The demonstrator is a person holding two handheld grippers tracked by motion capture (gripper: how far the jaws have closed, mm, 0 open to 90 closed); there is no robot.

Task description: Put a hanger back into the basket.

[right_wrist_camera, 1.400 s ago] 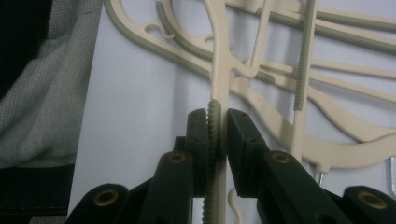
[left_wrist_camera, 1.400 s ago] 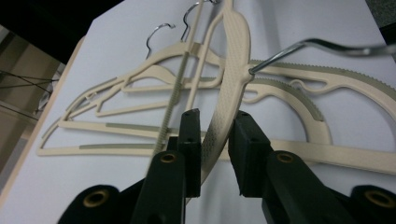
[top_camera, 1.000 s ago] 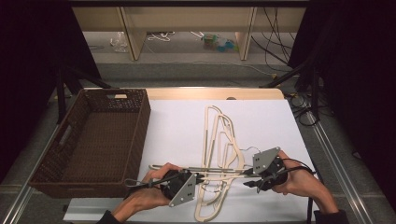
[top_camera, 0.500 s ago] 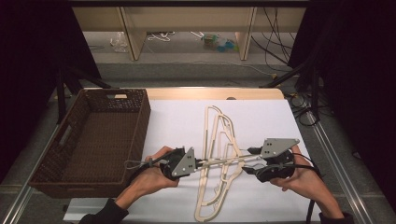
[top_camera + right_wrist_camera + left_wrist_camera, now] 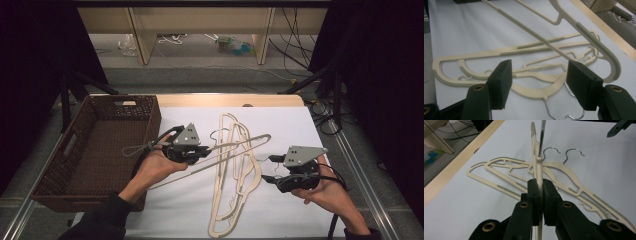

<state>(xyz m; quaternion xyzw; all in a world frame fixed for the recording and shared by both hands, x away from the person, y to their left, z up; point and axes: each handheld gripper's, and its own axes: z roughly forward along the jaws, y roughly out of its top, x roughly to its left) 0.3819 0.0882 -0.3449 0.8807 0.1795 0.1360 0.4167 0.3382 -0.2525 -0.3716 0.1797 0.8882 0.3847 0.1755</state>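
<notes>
- Dark room; white sheet [image 5: 190,210] covers the table [image 5: 225,100], with a wooden strip bare along the far edge.
- Brown wicker basket [image 5: 95,150] sits on the table's left side.
- Your left gripper [image 5: 202,151] is just right of the basket's near corner, jaws clamped tight on the lifted hanger [image 5: 235,147]; in the left gripper view the cream plastic [image 5: 537,173] is pinched edge-on between the pads.
- That hanger is off the sheet, tilted, running from your left hand out to the right above the others.
- Flat hangers [image 5: 235,190], cream with chrome hooks, lie overlapped on the sheet between your hands; at least two, exact count hard to tell.
- Your right gripper [image 5: 267,170] is at the right of that stack, jaws apart after just opening, nothing gripped.
- Right gripper view: flat hangers [image 5: 499,56] lie below the gap, and the lifted hanger [image 5: 584,32] crosses above.
- Right jaws are near the flat hangers, not touching them.
</notes>
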